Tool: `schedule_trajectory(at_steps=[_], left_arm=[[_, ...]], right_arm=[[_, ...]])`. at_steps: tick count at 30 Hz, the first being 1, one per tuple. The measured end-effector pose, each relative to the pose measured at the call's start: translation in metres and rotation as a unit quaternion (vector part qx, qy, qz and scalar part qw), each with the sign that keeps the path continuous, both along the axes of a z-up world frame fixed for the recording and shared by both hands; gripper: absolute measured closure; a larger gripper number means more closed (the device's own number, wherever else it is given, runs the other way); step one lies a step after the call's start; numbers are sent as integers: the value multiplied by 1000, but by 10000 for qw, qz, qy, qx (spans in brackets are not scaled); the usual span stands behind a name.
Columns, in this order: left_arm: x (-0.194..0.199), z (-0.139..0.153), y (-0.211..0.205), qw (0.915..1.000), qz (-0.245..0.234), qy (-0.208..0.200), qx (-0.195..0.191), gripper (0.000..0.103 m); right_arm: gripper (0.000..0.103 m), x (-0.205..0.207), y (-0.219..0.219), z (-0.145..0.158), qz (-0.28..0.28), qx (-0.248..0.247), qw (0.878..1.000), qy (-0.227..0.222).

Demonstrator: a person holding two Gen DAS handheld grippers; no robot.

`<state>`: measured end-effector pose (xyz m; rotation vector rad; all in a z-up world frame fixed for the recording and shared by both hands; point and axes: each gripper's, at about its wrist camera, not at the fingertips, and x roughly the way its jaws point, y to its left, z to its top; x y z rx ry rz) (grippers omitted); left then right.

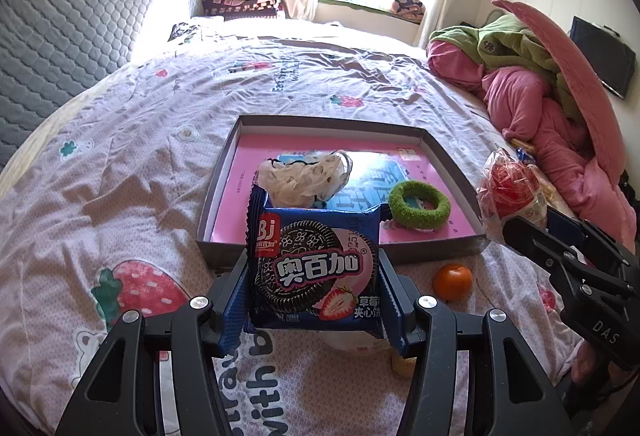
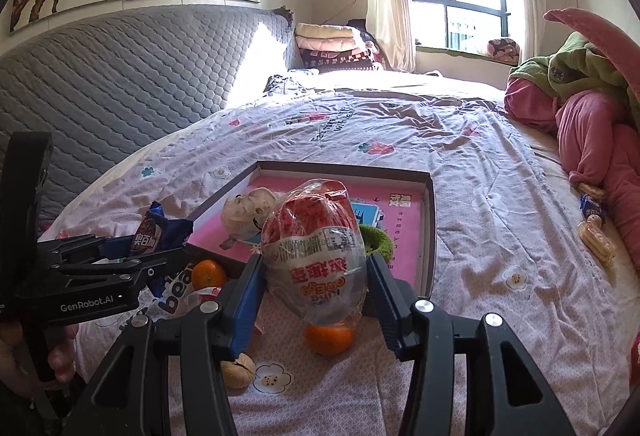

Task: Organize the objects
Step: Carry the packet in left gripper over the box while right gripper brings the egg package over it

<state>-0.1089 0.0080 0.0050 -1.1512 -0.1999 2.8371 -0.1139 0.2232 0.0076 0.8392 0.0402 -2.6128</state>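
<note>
The left gripper [image 1: 314, 276] clamps a glossy blue cookie packet [image 1: 316, 272]; the right gripper [image 2: 314, 276] clamps a crinkly egg-shaped bag [image 2: 316, 256]. Both hang just before the shallow cardboard box [image 1: 452, 163], holding a fuzzy green ring [image 1: 420, 204].

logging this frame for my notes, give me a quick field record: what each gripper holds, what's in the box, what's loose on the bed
left gripper: shut on the blue cookie packet
right gripper: shut on the clear snack bag with red contents
shallow box: pink-lined, on the bed
in box: green ring; crumpled white bag
on bed outside box: two oranges, a walnut
setting: printed bedsheet
</note>
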Motion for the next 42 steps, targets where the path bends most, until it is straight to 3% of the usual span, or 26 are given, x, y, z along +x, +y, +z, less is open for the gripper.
schedule_trajectory(at_steps=[24, 42], left_arm=[[-33, 55, 2, 9980, 39, 606, -148, 45], [-57, 76, 1, 9967, 10, 797, -170, 45]], right_arm=[[51, -25, -9, 29, 50, 82, 9990, 426], [51, -52, -13, 55, 10, 147, 9972, 727]])
